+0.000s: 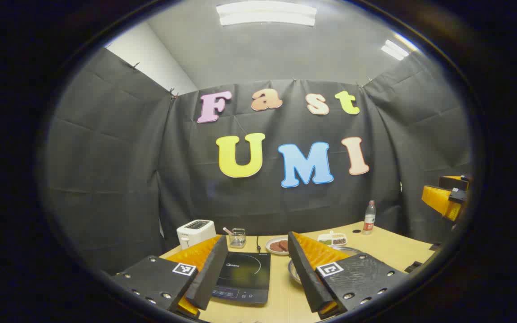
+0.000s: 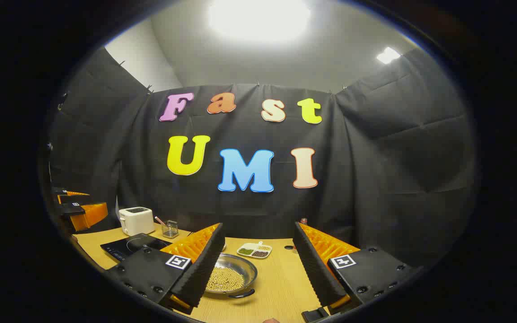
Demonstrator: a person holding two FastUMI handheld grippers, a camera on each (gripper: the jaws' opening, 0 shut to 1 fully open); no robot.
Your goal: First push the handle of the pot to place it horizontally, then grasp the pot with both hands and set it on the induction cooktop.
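Desk (image 2: 281, 287): a light wooden top that carries all the things; both claws hang above its near edge.

Induction cooktop (image 1: 243, 277): a flat dark slab. In the left gripper view it lies straight ahead between the two fingers of the left claw, and nothing stands on it. In the right gripper view it lies far to the left, near the toaster (image 2: 136, 220).

Pot (image 2: 231, 277): a shallow metal pan with small yellow grains inside. It rests on the desk to the right of the cooktop, not on it. In the right gripper view it is just ahead, partly behind the left finger. In the left gripper view its rim shows behind the right finger.

Pot handle (image 2: 241, 294): a dark loop at the near rim, pointing toward the right claw, so I judge it is not yet horizontal.

Left claw (image 1: 255, 273): fingers wide apart, holding nothing, aimed at the cooktop.

Right claw (image 2: 260, 267): fingers wide apart, holding nothing, and its own left finger is next to the pot.

Key relation: the handle lies low and slightly left of the middle of the right claw, so I think the right hand is nearer for the push.

Small things: a divided dish (image 2: 254, 250), a plate (image 1: 278, 245), a bottle (image 1: 369, 217) and a glass cup (image 2: 169, 228) stand farther back, well apart from the pot.
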